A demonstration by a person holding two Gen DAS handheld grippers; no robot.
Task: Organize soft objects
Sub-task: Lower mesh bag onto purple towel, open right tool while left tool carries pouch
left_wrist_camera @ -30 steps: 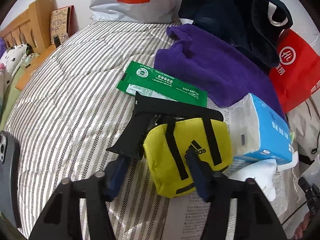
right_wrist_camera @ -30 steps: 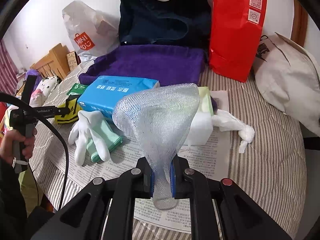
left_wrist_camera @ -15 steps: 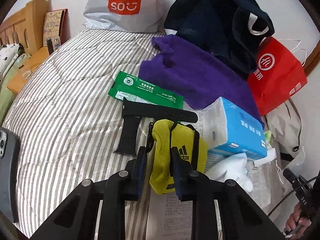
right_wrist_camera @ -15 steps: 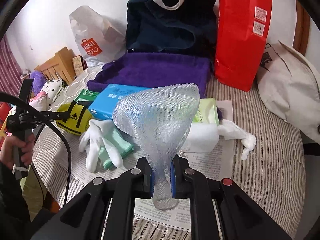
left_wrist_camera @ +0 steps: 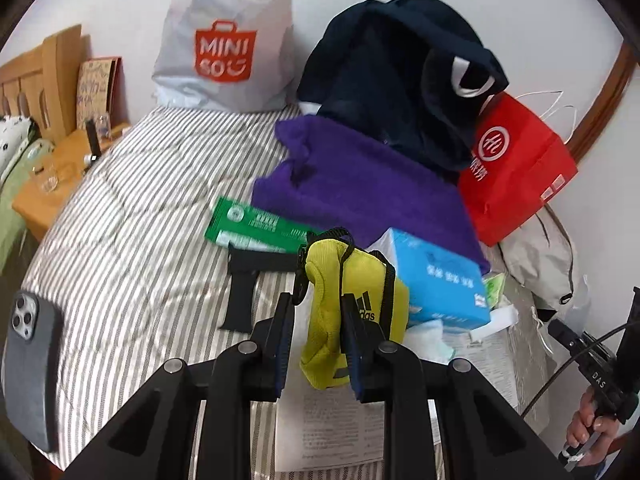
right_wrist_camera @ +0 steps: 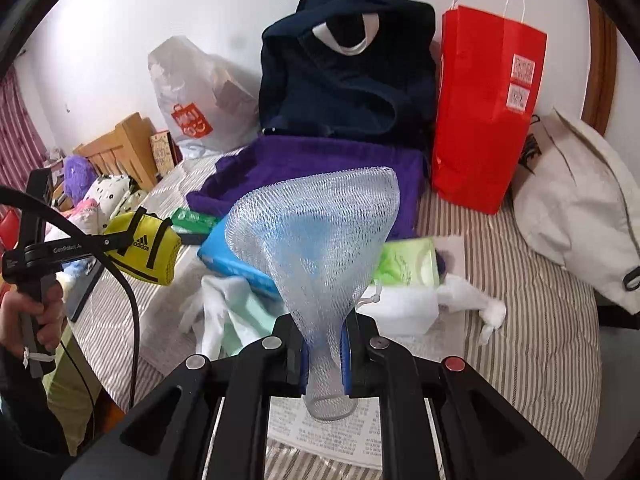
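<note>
My left gripper [left_wrist_camera: 318, 344] is shut on a small yellow Adidas pouch [left_wrist_camera: 352, 304] and holds it lifted above the striped bed [left_wrist_camera: 132, 216]; the pouch also shows in the right wrist view [right_wrist_camera: 148, 248]. My right gripper [right_wrist_camera: 324, 354] is shut on the narrow end of a clear foam mesh sleeve [right_wrist_camera: 320, 240], which flares upward. Below lie a blue tissue pack [left_wrist_camera: 440, 280], white gloves [right_wrist_camera: 216, 300], a green tissue pack [right_wrist_camera: 408, 264] and a white sponge block [right_wrist_camera: 404, 308] on newspaper [right_wrist_camera: 328, 432].
A purple towel [left_wrist_camera: 360, 184], a dark navy bag [left_wrist_camera: 400, 80], a red paper bag [left_wrist_camera: 516, 168], a Miniso bag [left_wrist_camera: 228, 40] and a beige bag [right_wrist_camera: 576, 216] stand at the back. A green packet [left_wrist_camera: 248, 228], a black strap [left_wrist_camera: 244, 288] and a phone [left_wrist_camera: 28, 360] are at left.
My left gripper closed on the yellow pouch and lifted it off the bed. My right gripper kept hold of the mesh sleeve and rose slightly.
</note>
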